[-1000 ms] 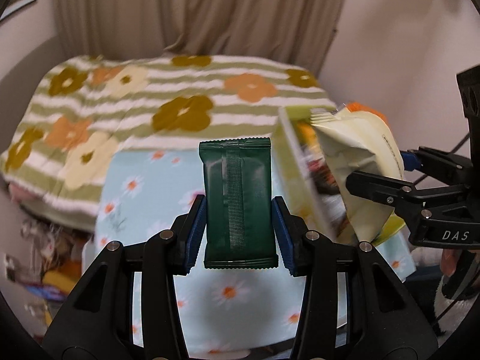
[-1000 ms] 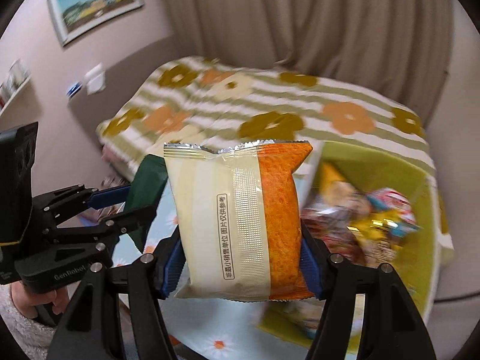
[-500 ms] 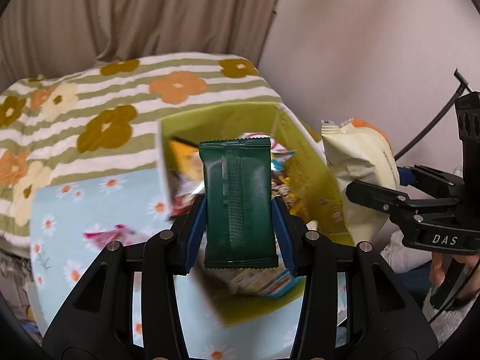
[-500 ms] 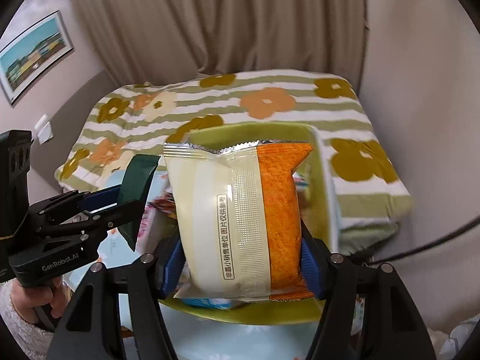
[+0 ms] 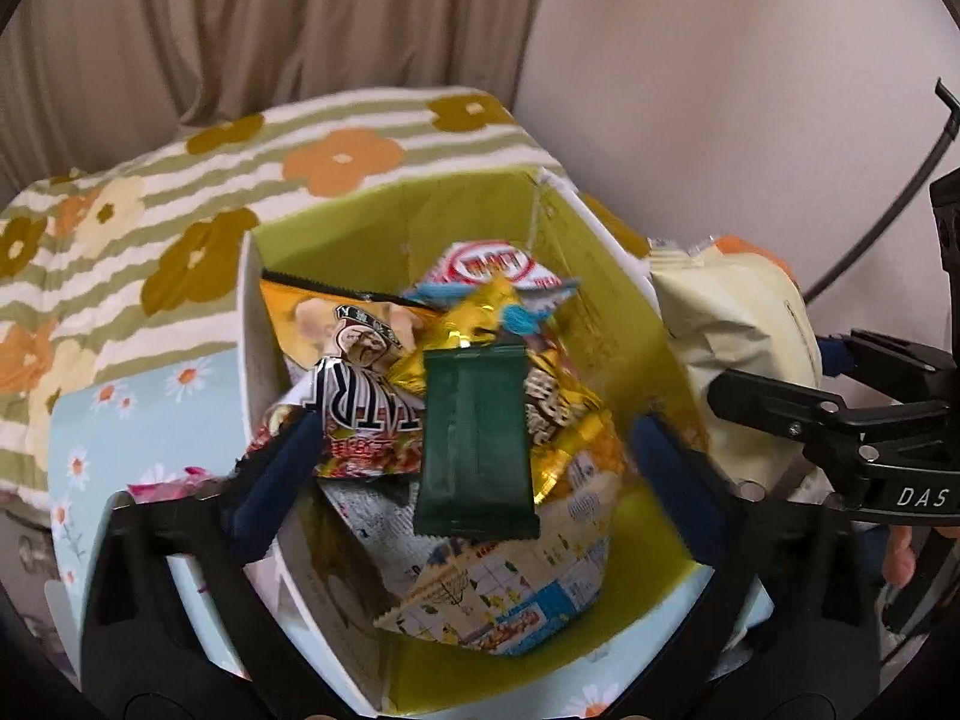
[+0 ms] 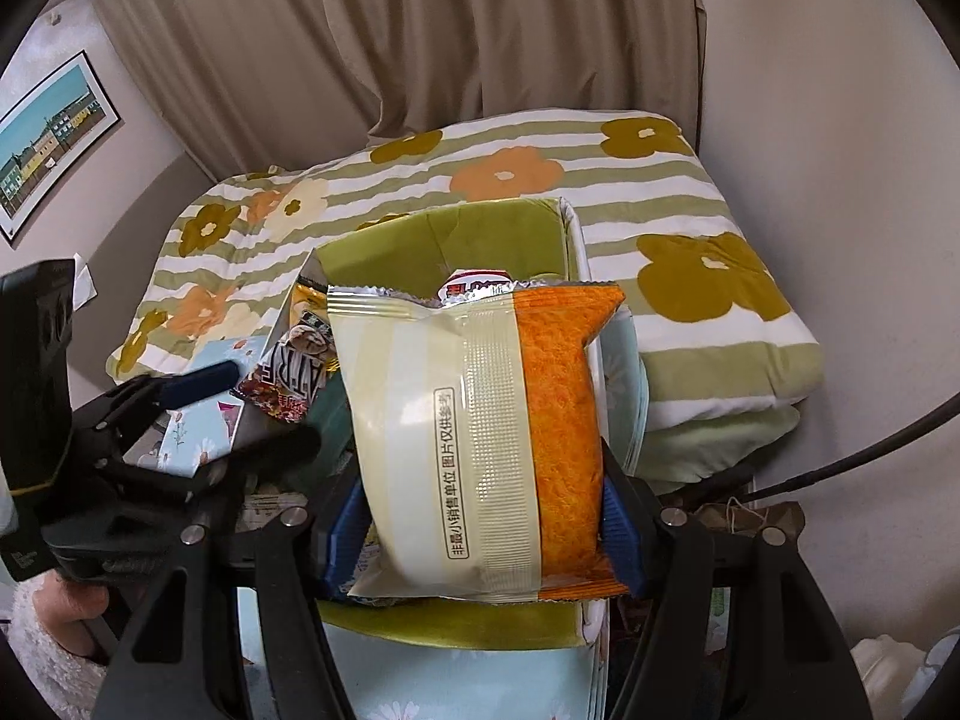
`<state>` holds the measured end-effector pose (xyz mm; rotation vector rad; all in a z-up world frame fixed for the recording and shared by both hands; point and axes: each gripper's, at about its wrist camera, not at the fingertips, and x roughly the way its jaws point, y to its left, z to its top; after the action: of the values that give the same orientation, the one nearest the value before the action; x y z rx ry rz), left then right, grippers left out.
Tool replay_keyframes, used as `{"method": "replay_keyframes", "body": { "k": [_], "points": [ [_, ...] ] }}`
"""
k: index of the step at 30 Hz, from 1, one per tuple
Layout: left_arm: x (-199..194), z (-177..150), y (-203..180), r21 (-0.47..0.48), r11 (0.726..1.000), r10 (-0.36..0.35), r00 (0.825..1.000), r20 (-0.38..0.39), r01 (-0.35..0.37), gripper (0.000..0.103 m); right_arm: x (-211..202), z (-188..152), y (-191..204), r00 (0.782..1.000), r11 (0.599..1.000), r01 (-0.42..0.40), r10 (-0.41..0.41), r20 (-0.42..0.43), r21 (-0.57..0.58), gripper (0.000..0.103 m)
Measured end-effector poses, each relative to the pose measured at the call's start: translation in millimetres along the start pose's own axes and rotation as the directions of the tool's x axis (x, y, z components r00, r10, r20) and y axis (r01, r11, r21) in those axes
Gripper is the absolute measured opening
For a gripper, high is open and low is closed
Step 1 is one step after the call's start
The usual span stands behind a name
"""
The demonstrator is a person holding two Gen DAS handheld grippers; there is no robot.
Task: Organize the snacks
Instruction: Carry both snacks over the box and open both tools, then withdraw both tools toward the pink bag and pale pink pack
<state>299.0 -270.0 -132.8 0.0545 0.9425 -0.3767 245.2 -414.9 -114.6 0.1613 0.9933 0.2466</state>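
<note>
Snack pile (image 5: 456, 372) crowding green box (image 5: 606, 276); bare near-right corner.

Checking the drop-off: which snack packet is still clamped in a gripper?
The cream-and-orange packet, pinched by the right gripper; the dark green packet sits free between open left fingers.

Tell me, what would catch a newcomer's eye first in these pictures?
Probably the dark green packet, which sits free between the wide-open fingers of the left tool, above a green box heaped with bright snack bags. Next, the big cream and orange packet that fills the right wrist view, clamped in the right tool over the same box. Behind both lies a striped, flowered blanket under beige curtains.
</note>
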Motion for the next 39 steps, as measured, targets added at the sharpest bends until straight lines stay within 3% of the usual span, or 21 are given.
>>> {"method": "replay_keyframes", "body": {
  "k": [6, 14, 15, 17, 18, 24, 30, 39],
  "points": [
    [-10.9, -7.5, 19.6, -0.039, 0.997, 0.063, 0.998, -0.006, -0.063, 0.103, 1.9, -0.3, -0.5, 1.0, 1.0, -0.008, 0.008, -0.012, -0.008, 0.062],
    [-23.0, -20.2, 51.8, -0.125, 0.989, 0.077, 0.997, -0.005, -0.077, 0.103, 23.9, -5.6, 3.9, 0.998, 1.0, -0.028, 0.028, -0.062, -0.013, 0.065],
    [-23.4, -21.6, 53.6, -0.132, 0.988, 0.079, 0.997, -0.008, -0.079, 0.103, 25.7, -6.2, 5.0, 0.998, 1.0, -0.024, 0.023, -0.066, -0.018, 0.068],
    [-22.8, -22.5, 56.5, -0.14, 0.987, 0.083, 0.996, -0.012, -0.084, 0.103, 23.9, -7.3, 8.5, 0.999, 0.999, -0.023, 0.021, -0.036, -0.038, 0.097],
    [-22.7, -24.0, 56.7, -0.14, 0.986, 0.085, 0.996, -0.013, -0.086, 0.103, 22.4, -7.2, 10.2, 1.0, 0.999, -0.024, 0.023, -0.019, -0.046, 0.101],
    [-31.1, -35.4, 65.1, -0.162, 0.981, 0.104, 0.994, -0.016, -0.105, 0.103, 19.1, -6.8, 21.1, 0.999, 0.993, -0.019, 0.022, 0.025, -0.118, 0.102],
    [-57.2, -51.7, 89.0, -0.184, 0.973, 0.139, 0.99, -0.009, -0.138, 0.103, 11.6, -2.7, 38.3, 0.992, 0.985, -0.122, 0.125, 0.02, -0.122, 0.102],
    [-100.7, -73.1, 151.3, -0.229, 0.955, 0.196, 0.981, 0.008, -0.189, 0.103, 3.7, 0.3, 113.3, 0.988, 0.967, -0.131, 0.147, 0.057, -0.217, 0.102]
  ]
}}
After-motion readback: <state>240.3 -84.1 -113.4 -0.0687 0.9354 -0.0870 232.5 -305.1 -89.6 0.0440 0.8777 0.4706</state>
